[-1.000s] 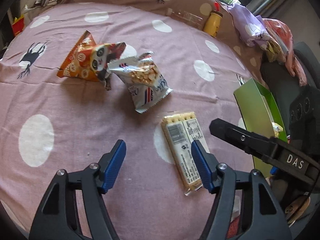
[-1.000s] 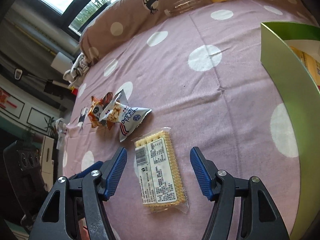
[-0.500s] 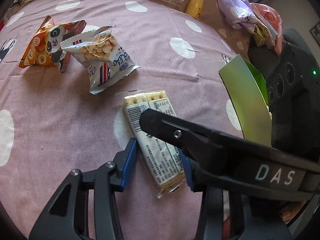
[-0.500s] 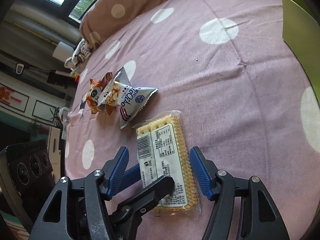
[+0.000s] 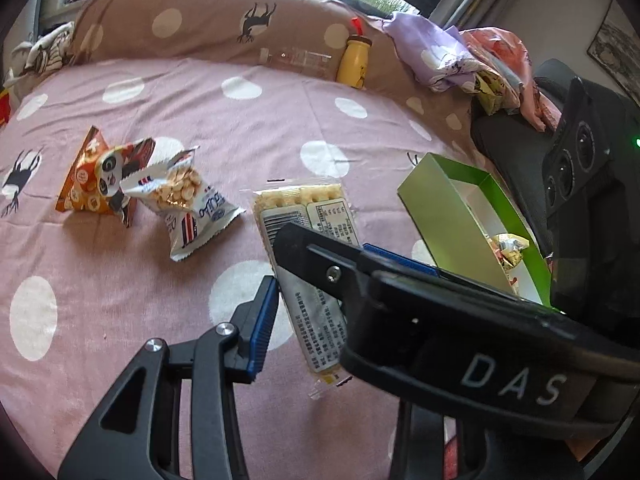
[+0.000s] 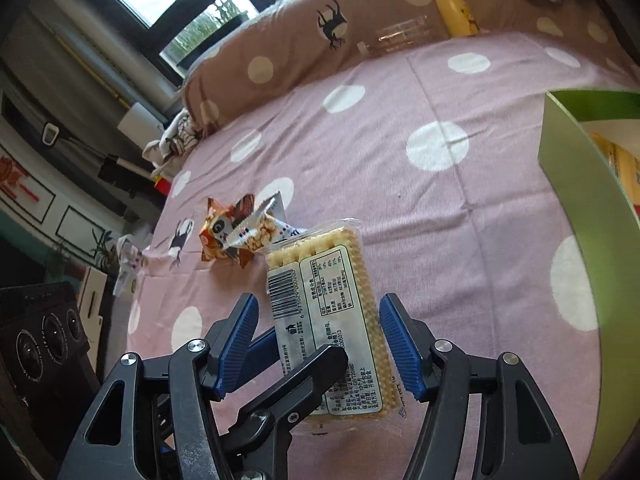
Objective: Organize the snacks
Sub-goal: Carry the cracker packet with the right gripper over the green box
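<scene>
Covering most of both views, the pink spotted bedspread (image 5: 280, 120) carries a green box (image 5: 444, 208) at the right edge, with an orange panda bag (image 5: 96, 184) and a white snack bag (image 5: 188, 208) overlapping at left centre. Lower centre, the cracker pack (image 6: 332, 312) is tilted with its far end raised, gripped along its long sides by both tools. The right gripper (image 6: 320, 344) pinches it between its blue pads, and the left gripper (image 5: 312, 304), whose jaws have just been closing, pinches its near end.
</scene>
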